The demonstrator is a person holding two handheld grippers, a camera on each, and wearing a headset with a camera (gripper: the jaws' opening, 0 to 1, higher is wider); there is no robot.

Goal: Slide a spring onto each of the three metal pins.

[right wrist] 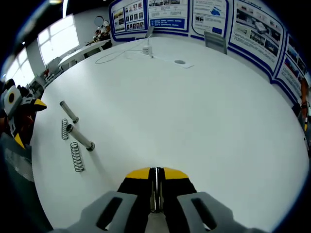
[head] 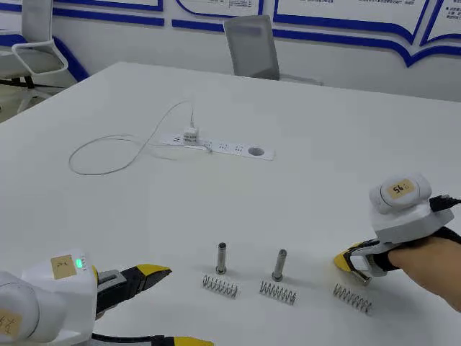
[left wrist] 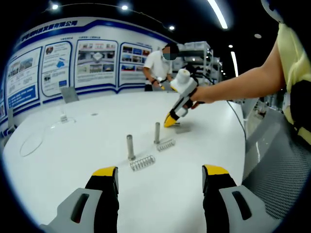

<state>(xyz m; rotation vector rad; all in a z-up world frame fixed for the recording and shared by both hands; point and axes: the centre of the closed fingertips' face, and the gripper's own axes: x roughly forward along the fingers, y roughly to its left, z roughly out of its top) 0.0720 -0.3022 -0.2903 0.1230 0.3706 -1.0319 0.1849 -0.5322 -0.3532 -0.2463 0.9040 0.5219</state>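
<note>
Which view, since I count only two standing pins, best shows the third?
Right gripper view: the third pin sits clamped in the right claw. In the head and left gripper views, that claw's yellow tips largely cover it.

Table (head: 324, 180): white, broad, plain top.
Pins: two stand upright on it between the left gripper (head: 176, 306) and the right gripper (head: 348, 261), the left pin (head: 222, 257) and the right pin (head: 279, 264), apart from each other.
Springs: three lie flat in a row: the first spring (head: 220, 286) just before the left pin, the second spring (head: 278, 293) just before the right pin, the third spring (head: 353, 298) just beside the right gripper's tips.
Power strip (head: 220, 146): white, flat, well beyond both grippers, with a plug (head: 190, 134) in it.
Cable (head: 108, 155): white, loops from the plug, far ahead of the left gripper.
</note>
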